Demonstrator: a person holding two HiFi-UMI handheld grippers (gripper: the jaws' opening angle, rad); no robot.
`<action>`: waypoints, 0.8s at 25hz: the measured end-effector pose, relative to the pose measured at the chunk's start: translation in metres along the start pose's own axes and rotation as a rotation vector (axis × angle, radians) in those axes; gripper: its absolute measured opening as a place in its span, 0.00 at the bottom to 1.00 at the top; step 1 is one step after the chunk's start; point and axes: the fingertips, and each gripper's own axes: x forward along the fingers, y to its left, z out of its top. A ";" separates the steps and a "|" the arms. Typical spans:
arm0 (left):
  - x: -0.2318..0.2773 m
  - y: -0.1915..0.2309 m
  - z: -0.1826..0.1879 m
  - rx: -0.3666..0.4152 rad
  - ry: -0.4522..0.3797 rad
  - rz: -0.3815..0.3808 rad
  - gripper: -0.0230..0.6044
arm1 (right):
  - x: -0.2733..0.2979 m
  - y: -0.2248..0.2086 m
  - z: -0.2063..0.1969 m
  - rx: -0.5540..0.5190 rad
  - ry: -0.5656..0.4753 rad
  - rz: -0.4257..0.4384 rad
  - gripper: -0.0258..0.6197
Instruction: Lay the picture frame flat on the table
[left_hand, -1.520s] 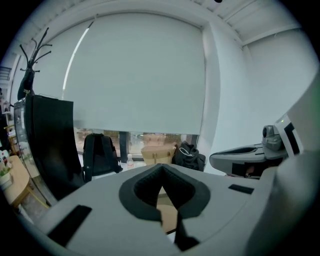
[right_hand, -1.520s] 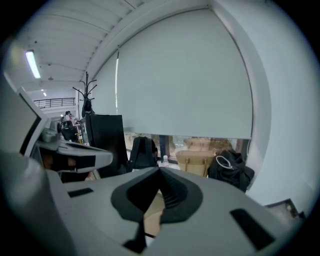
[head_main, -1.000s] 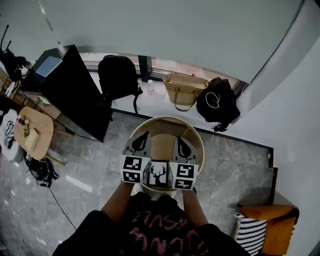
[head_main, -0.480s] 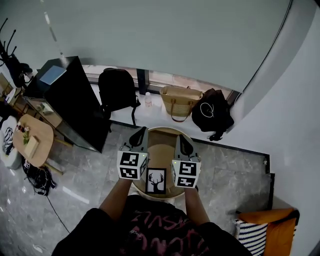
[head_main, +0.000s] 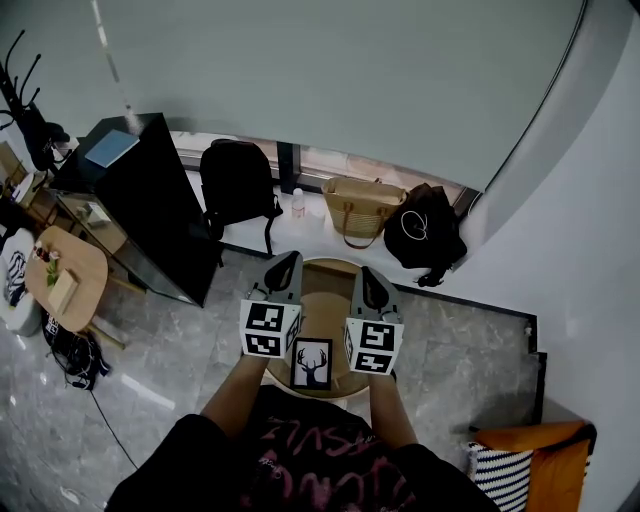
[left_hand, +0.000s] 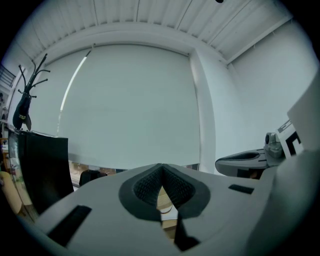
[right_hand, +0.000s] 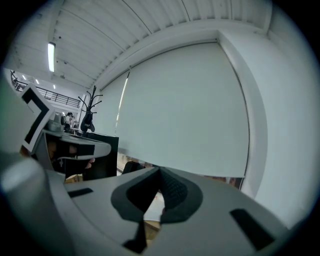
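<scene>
Frame: small black-edged picture frame with a black stag's head on white (head_main: 312, 363), at near edge of round light-wood counter (head_main: 325, 300), directly in front of body, printed face turned up toward head camera.
Attitude: fully flat or leaned back, not settled by the steep head view; not visible in either gripper view.
Left gripper: (head_main: 288, 264) jaws together at tips, nothing between them (left_hand: 161, 167); held over counter just left of frame, pointing away from body toward pale window blind (left_hand: 135, 105).
Right gripper: (head_main: 366, 276) jaws likewise closed and empty (right_hand: 160, 172); just right of frame, level with the left one.
Contact: none seen; frame in the gap between the two marker cubes, apart from both jaw tips.
Step (judged): fits two stages, either frame leaning and waiting to be tipped down, or frame already lying face-up with both grippers clear of it.
Next (judged): check of frame's back against counter from a lower angle; any touch gentle, given the closeness to counter's near edge.
</scene>
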 end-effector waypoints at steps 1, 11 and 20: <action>-0.001 0.000 -0.001 0.002 0.000 0.000 0.05 | 0.000 0.001 0.000 0.001 0.000 0.000 0.07; -0.011 0.004 -0.010 -0.027 0.005 0.012 0.05 | -0.005 0.005 -0.011 0.028 0.016 0.005 0.07; -0.012 0.003 -0.017 0.000 0.025 0.003 0.05 | -0.006 0.004 -0.016 0.036 0.025 -0.003 0.07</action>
